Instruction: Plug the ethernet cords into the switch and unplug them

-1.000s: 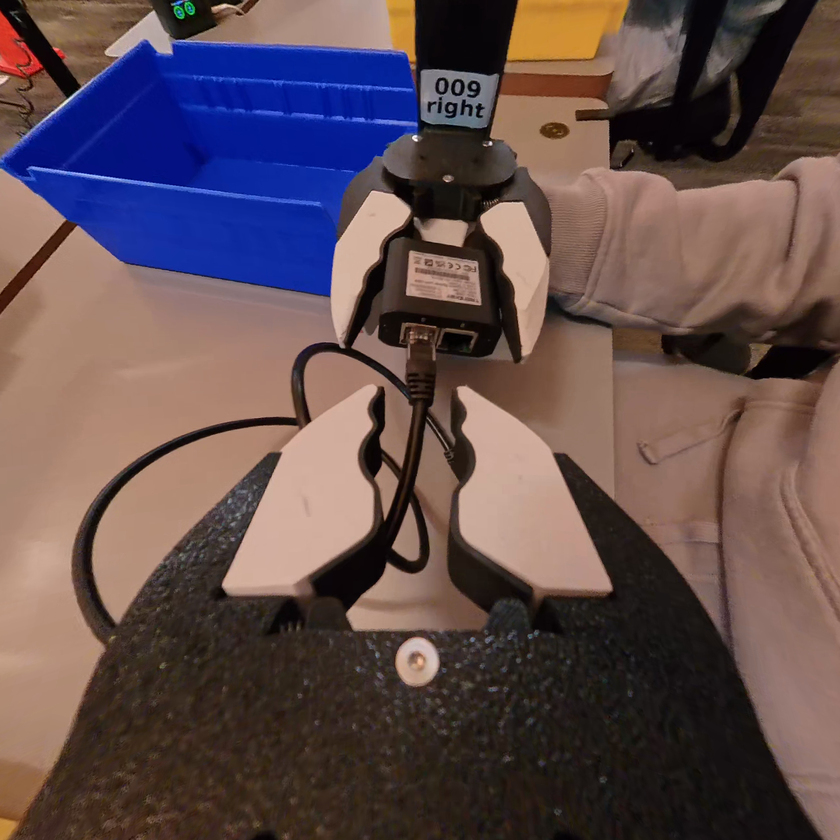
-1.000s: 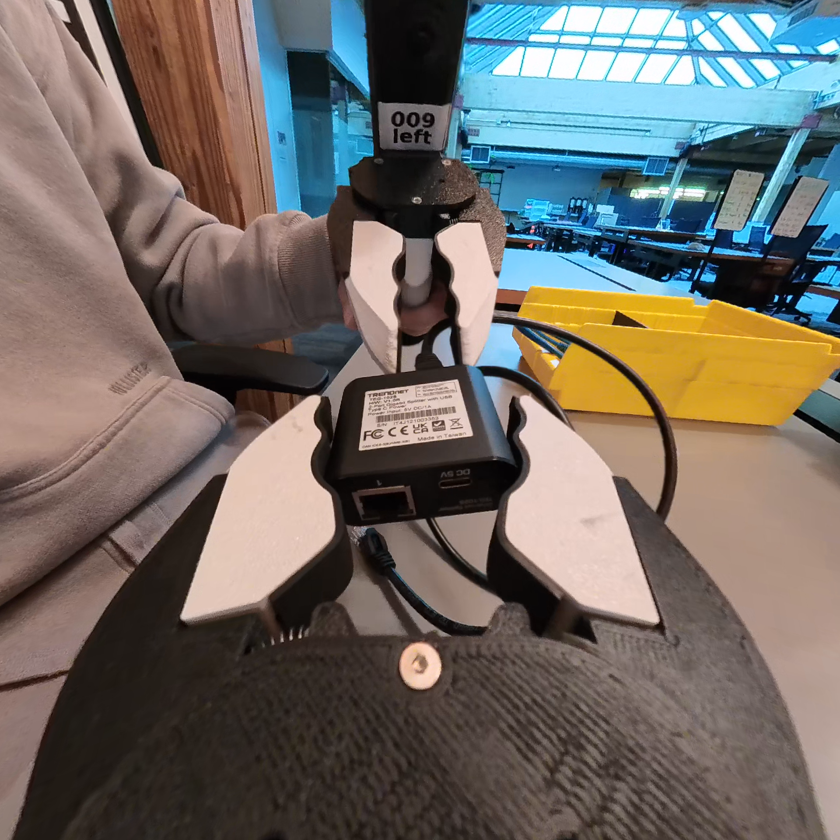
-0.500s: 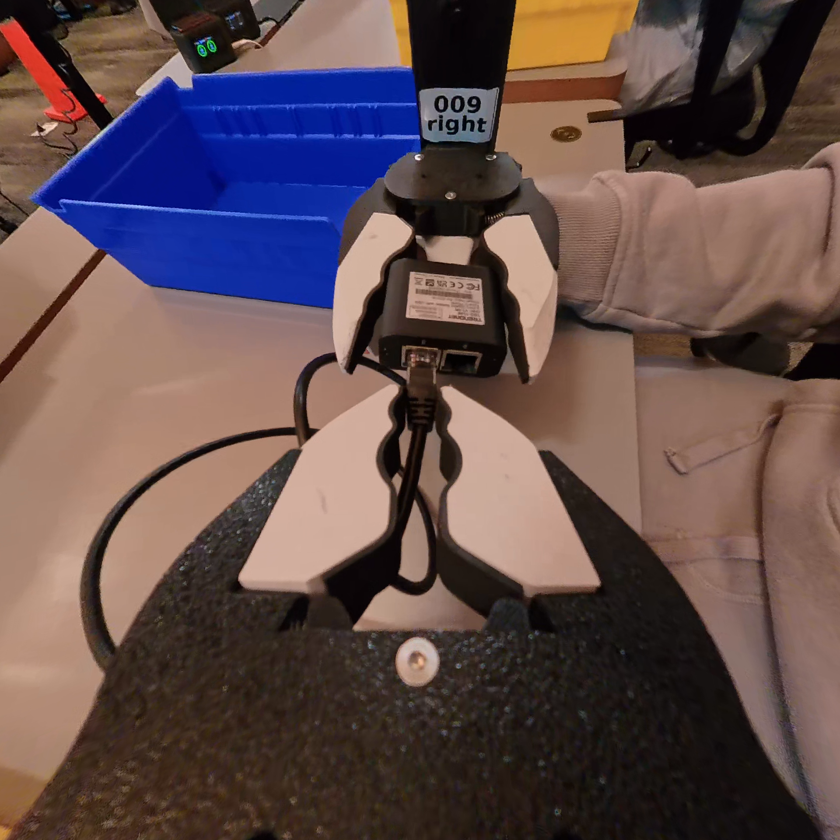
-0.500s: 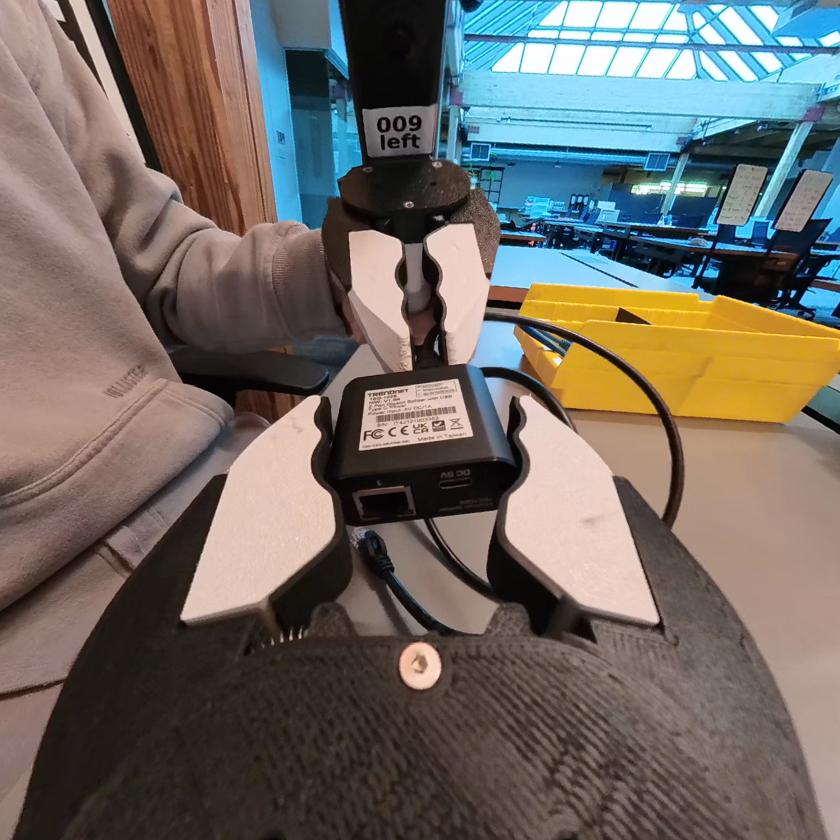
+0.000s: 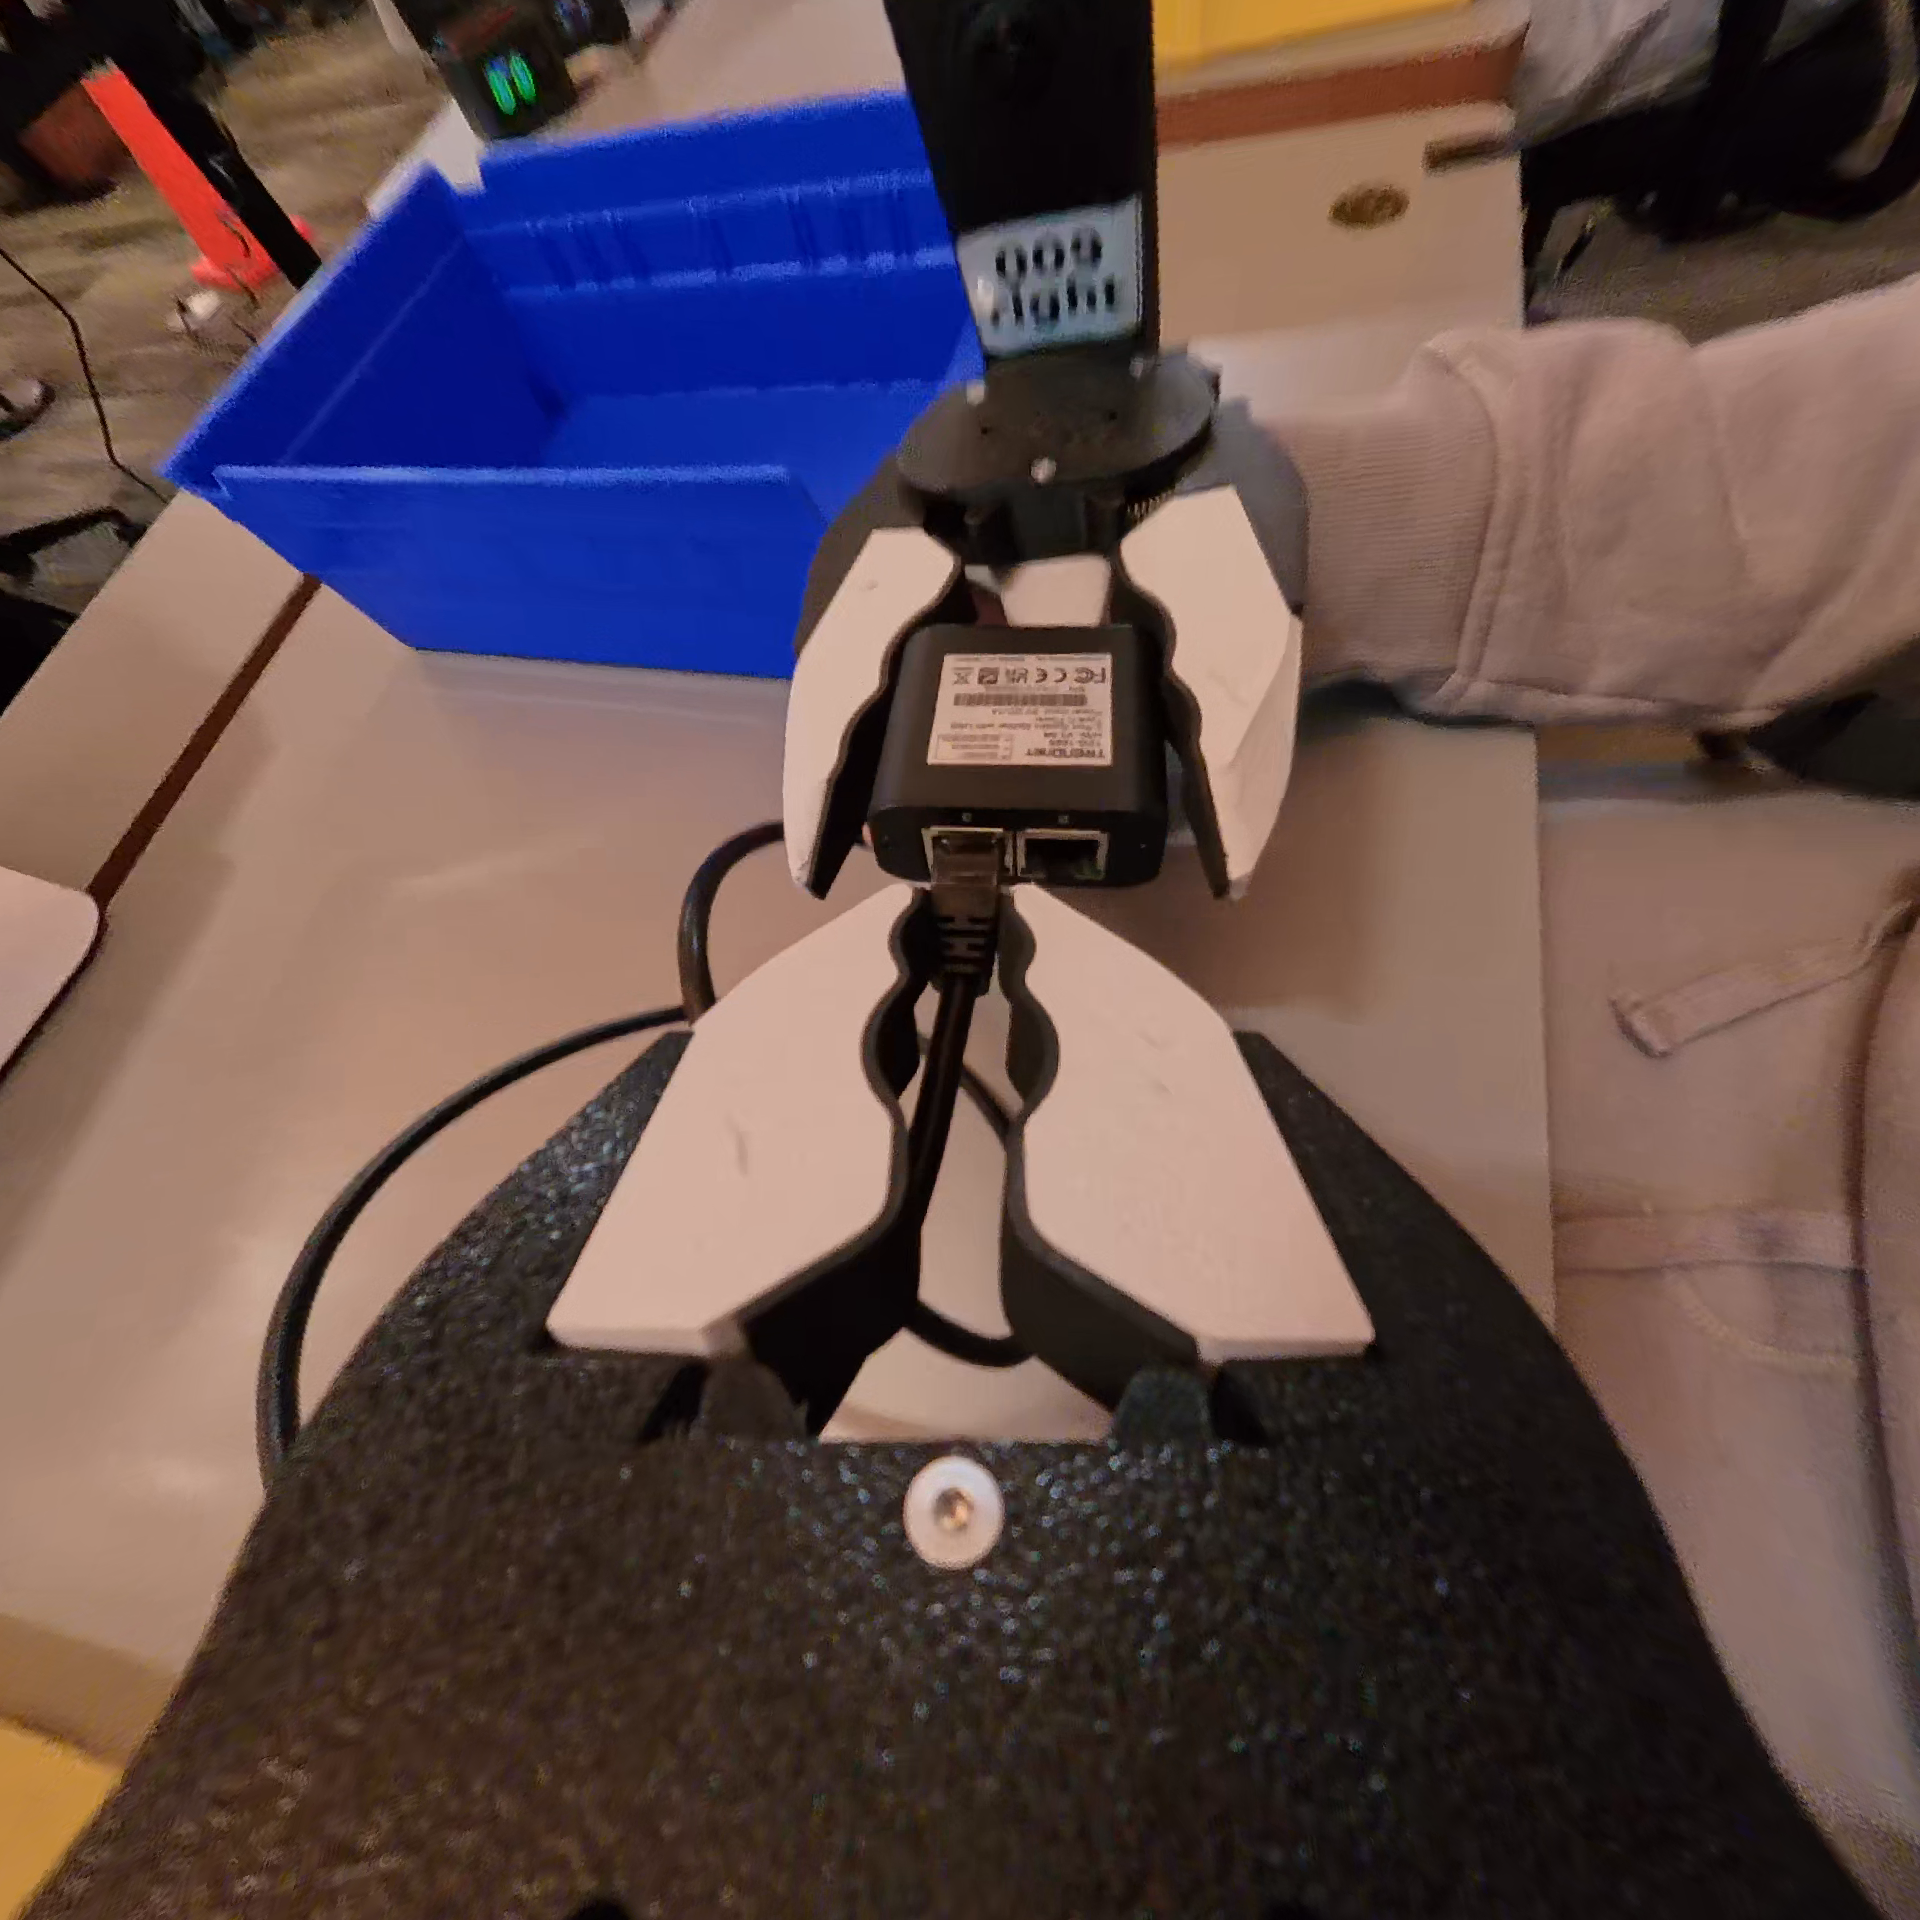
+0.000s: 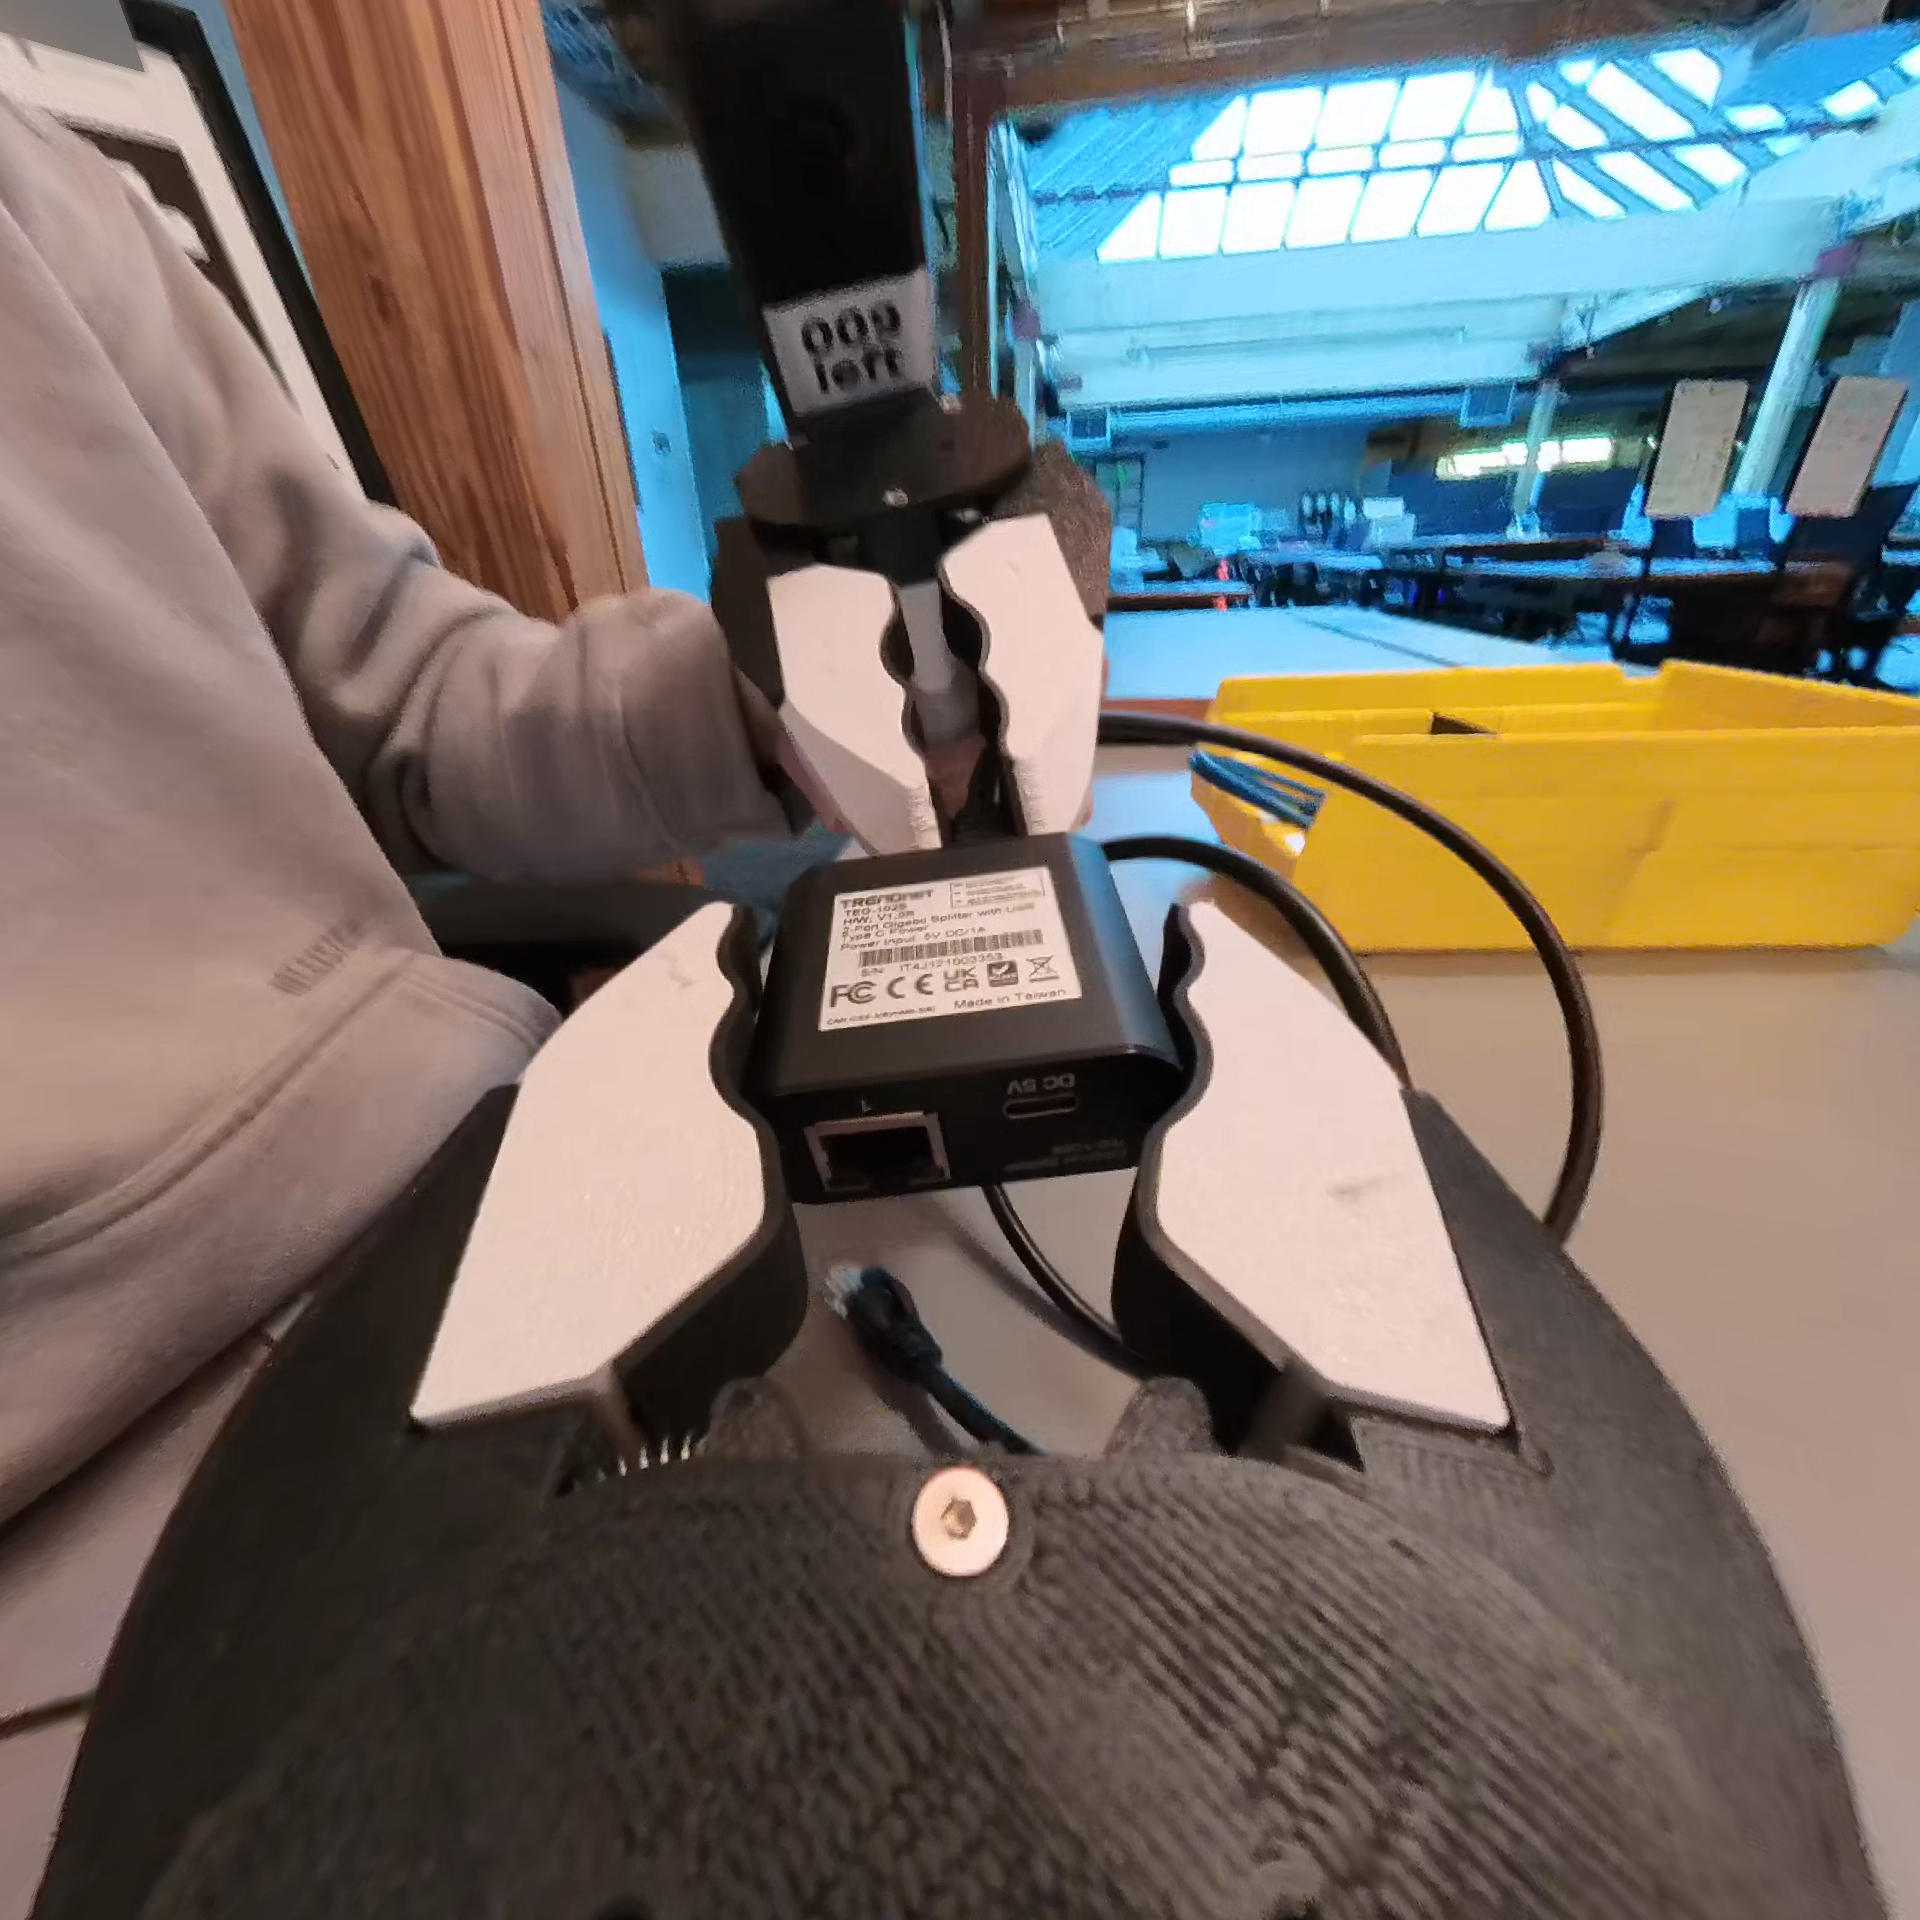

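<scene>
A small black switch (image 5: 1013,748) with a white label is clamped between the white fingers of my right gripper (image 6: 956,925). It is held above the table. In the left wrist view, a black ethernet cord (image 5: 940,1081) has its plug (image 5: 966,857) seated in the switch's left port. The right port (image 5: 1060,854) is empty. My left gripper (image 5: 961,925) is shut on the cord's boot just behind the plug. In the right wrist view, the switch's near side shows an empty port (image 6: 881,1153). A loose plug (image 6: 883,1320) lies on the table below it.
A blue bin (image 5: 582,436) stands at the back left of the grey table (image 5: 468,883). A yellow bin (image 6: 1610,810) holding blue cable sits to the right. Black cable loops (image 6: 1538,935) lie on the table. A person's grey sleeve (image 5: 1558,520) and body are alongside. My left and right fingertips are right by each other.
My left gripper has closed from open onto the cord just behind the plug. The plug stays in the port. Both views have shifted slightly and are a little blurred.
</scene>
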Motion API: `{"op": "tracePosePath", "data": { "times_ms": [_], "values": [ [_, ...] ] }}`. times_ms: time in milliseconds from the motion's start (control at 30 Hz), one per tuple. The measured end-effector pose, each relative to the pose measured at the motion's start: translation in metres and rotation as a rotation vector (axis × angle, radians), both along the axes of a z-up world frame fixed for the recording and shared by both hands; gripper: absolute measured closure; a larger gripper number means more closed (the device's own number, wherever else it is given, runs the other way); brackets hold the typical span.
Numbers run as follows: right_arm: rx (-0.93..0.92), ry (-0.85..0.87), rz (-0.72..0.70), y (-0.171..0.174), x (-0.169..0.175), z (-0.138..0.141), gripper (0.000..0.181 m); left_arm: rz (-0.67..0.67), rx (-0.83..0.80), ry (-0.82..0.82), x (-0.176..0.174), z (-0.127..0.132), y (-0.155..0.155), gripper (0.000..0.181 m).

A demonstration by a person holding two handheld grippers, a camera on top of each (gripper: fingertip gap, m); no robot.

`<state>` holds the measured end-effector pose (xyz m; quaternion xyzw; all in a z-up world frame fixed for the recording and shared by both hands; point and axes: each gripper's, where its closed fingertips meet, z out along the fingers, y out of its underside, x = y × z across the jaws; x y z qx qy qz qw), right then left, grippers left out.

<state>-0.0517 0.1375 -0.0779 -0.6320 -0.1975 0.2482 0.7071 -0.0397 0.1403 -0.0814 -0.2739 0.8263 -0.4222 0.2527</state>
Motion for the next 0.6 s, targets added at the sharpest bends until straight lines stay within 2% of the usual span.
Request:
{"op": "tracePosePath", "data": {
  "times_ms": [67,133,233,333,400,500,533,600],
  "values": [
    [0.027,0.016,-0.001,-0.001,0.000,0.005,0.106,-0.013,-0.085,-0.009,-0.001,0.008,-0.003,0.171],
    [0.012,-0.051,-0.031,0.003,0.000,-0.001,0.106,-0.006,-0.042,-0.020,0.000,0.003,0.001,0.170],
    [0.050,-0.035,-0.060,0.006,0.004,0.001,0.106,0.004,-0.039,-0.053,0.002,0.003,0.002,0.169],
    [0.049,-0.015,-0.105,0.013,0.008,0.002,0.106,0.073,-0.105,-0.126,0.007,0.022,0.008,0.142],
    [0.041,-0.048,-0.162,0.016,0.013,0.000,0.106,0.124,-0.150,-0.212,0.004,0.047,0.021,0.129],
    [0.039,-0.046,-0.229,0.018,0.024,0.000,0.106,0.175,-0.241,-0.353,-0.013,0.091,0.056,0.133],
    [0.045,-0.033,-0.237,0.017,0.027,0.001,0.106,0.213,-0.224,-0.355,-0.018,0.096,0.076,0.135],
    [0.051,-0.010,-0.239,0.016,0.029,0.003,0.106,0.296,-0.080,-0.248,-0.026,0.077,0.128,0.128]
  ]
}}
